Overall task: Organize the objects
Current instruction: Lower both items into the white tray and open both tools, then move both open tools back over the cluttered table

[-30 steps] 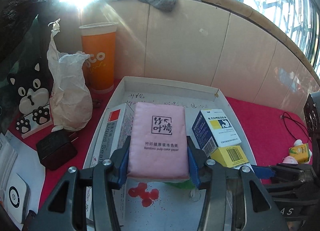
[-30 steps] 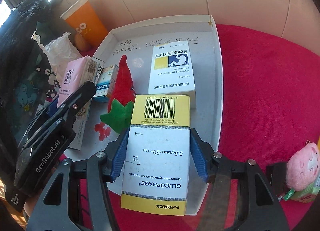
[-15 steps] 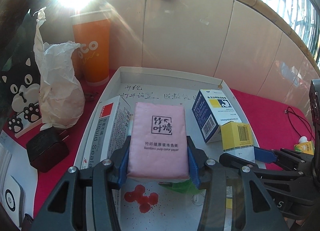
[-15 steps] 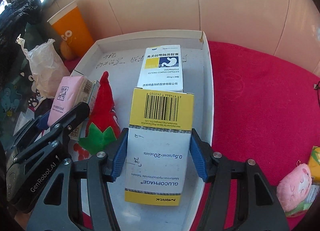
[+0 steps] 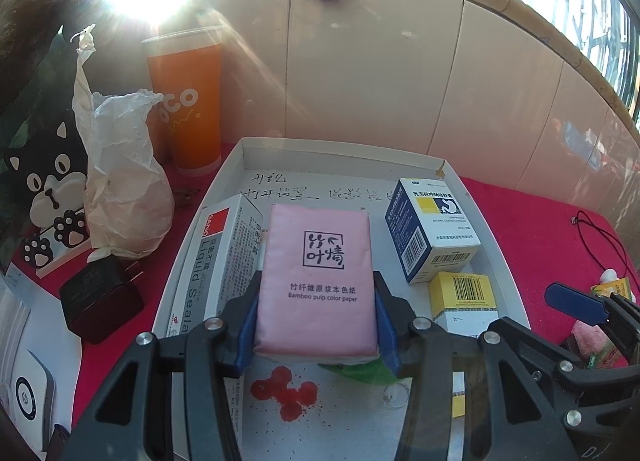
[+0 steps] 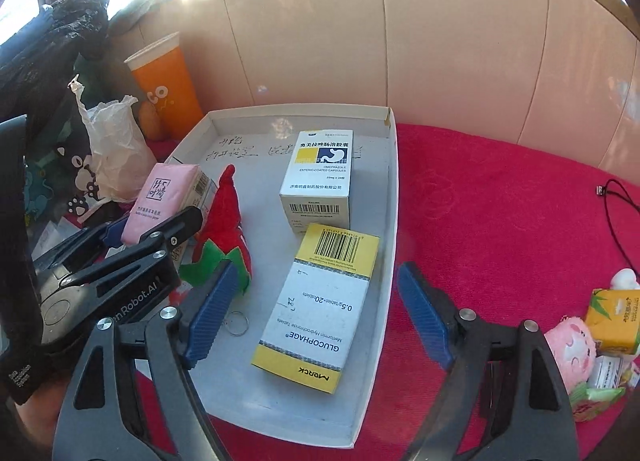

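A red cloth covers the table, which backs onto a curved wall of pale panels with bright window glare above. Ahead of both tongs sits a shallow white cardboard tray with handwriting on its floor.

The left tongs are clamped on a soft pink tissue pack, its blue pads pressing both long sides, held above the tray. Just left of it stands a white and red carton; ahead to the right is a blue and white medicine box. Beyond the tray's left edge stand an orange paper cup and a crumpled translucent bag.

The right tongs are opening, their ribbed blue pads well clear of the yellow and white Glucophage box, which lies flat on the tray floor between them, tilted slightly. Left of it lies a red and green plush toy with a small metal ring. To the far right, on the cloth, rests a pink plush beside a yellow packet.
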A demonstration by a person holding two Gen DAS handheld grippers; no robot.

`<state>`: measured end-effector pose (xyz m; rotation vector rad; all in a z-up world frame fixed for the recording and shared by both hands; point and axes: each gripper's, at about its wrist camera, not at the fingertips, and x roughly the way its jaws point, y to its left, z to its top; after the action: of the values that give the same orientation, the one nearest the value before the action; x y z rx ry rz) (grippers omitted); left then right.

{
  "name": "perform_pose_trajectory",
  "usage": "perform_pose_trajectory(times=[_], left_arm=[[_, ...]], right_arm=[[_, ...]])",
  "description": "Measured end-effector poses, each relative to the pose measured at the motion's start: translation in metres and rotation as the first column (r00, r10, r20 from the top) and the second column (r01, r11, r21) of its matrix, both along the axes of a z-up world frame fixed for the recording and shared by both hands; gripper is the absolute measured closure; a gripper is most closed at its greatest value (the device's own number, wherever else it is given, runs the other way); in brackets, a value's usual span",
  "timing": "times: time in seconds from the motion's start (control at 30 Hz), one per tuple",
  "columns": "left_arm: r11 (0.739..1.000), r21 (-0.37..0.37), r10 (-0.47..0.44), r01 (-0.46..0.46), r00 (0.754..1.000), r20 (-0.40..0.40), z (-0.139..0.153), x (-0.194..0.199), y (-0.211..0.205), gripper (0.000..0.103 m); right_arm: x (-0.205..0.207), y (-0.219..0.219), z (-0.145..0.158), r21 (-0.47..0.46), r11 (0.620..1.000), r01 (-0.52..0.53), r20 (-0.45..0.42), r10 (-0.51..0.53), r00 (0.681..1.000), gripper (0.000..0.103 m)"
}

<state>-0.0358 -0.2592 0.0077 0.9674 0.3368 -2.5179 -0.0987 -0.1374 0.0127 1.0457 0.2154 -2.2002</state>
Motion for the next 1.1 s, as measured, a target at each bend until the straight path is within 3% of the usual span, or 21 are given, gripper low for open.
perform_pose_trajectory(times=[0.37, 0.4, 0.43, 0.53, 0.83, 0.97, 1.1], left_arm=[[0.999, 0.001, -0.032, 0.032, 0.999, -0.025, -0.002, -0.011, 0.009, 0.05], [1.0, -0.001, -0.029, 0.029, 0.999, -0.031, -0.002, -0.01, 0.01, 0.041], [1.0, -0.003, -0.026, 0.026, 0.999, -0.04, -0.002, -0.01, 0.01, 0.023], [0.999, -0.023, -0.03, 0.028, 0.996, -0.082, 0.004, -0.006, 0.014, 0.0], [0.997, -0.073, -0.003, -0.01, 0.985, -0.171, 0.024, 0.016, 0.024, 0.0], [0.997, -0.08, 0.004, -0.022, 0.975, -0.223, 0.036, 0.036, 0.038, 0.0], [0.998, -0.066, -0.01, -0.009, 0.96, -0.279, 0.05, 0.055, 0.053, 0.0]], right_arm=[[0.043, 0.087, 0.04, -0.142, 0.988, 0.064, -0.13, -0.083, 0.988, 0.019], [0.046, 0.093, 0.042, -0.149, 0.986, 0.068, -0.133, -0.088, 0.987, 0.019], [0.049, 0.098, 0.044, -0.156, 0.985, 0.07, -0.133, -0.092, 0.987, 0.019], [0.056, 0.11, 0.049, -0.172, 0.982, 0.074, -0.131, -0.097, 0.987, 0.019], [0.078, 0.137, 0.06, -0.221, 0.972, 0.08, -0.209, -0.127, 0.97, 0.019], [0.09, 0.158, 0.071, -0.302, 0.949, 0.096, -0.258, -0.178, 0.95, 0.019], [0.103, 0.184, 0.09, -0.413, 0.904, 0.106, -0.313, -0.251, 0.916, 0.0]])
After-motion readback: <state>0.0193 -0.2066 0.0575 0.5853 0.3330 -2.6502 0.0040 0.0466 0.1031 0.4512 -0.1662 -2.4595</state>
